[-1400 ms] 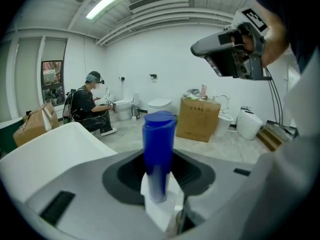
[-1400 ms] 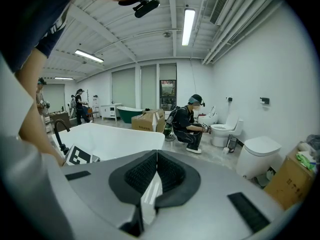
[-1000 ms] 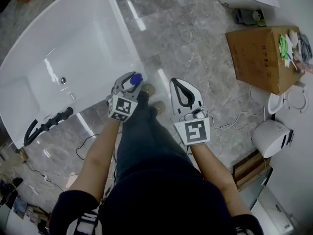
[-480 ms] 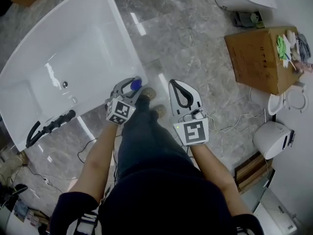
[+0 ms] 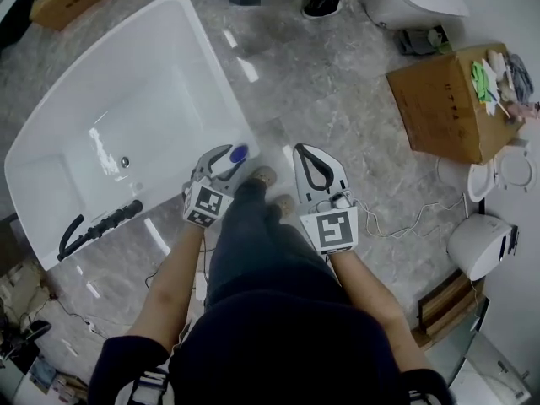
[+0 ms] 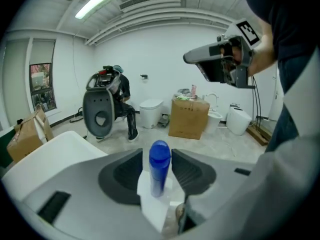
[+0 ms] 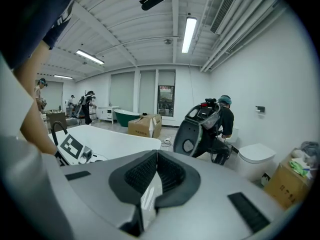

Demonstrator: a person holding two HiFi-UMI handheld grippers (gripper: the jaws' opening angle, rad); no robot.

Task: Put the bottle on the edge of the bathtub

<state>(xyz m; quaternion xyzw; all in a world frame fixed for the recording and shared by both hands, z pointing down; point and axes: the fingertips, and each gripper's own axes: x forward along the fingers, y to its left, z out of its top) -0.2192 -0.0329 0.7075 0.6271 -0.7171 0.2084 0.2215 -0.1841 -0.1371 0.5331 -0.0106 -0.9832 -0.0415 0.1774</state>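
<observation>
A blue-capped bottle (image 5: pixel 239 153) stands upright on the near corner of the white bathtub's rim (image 5: pixel 202 32). My left gripper (image 5: pixel 226 162) is around it. In the left gripper view the bottle (image 6: pixel 159 166) rises between the dark pads (image 6: pixel 120 176), which stand slightly off its sides, so the left gripper (image 6: pixel 156 156) is open. My right gripper (image 5: pixel 314 160) hovers to the right over the floor, away from the tub. Its jaws are shut on nothing, and in the right gripper view the right gripper (image 7: pixel 156 159) shows its pads pressed together.
A black faucet (image 5: pixel 97 222) sits on the tub's near-left rim. A cardboard box (image 5: pixel 447 99) with cloths stands at the right, with toilets (image 5: pixel 483 245) and cables (image 5: pixel 405 218) near it. A person (image 6: pixel 120 99) is working at the back, beyond another toilet (image 6: pixel 150 111).
The left gripper's jaws have spread a little around the bottle, which stays upright on the tub's corner. The head view has tipped, so more of the tub shows. The right gripper stays shut.
</observation>
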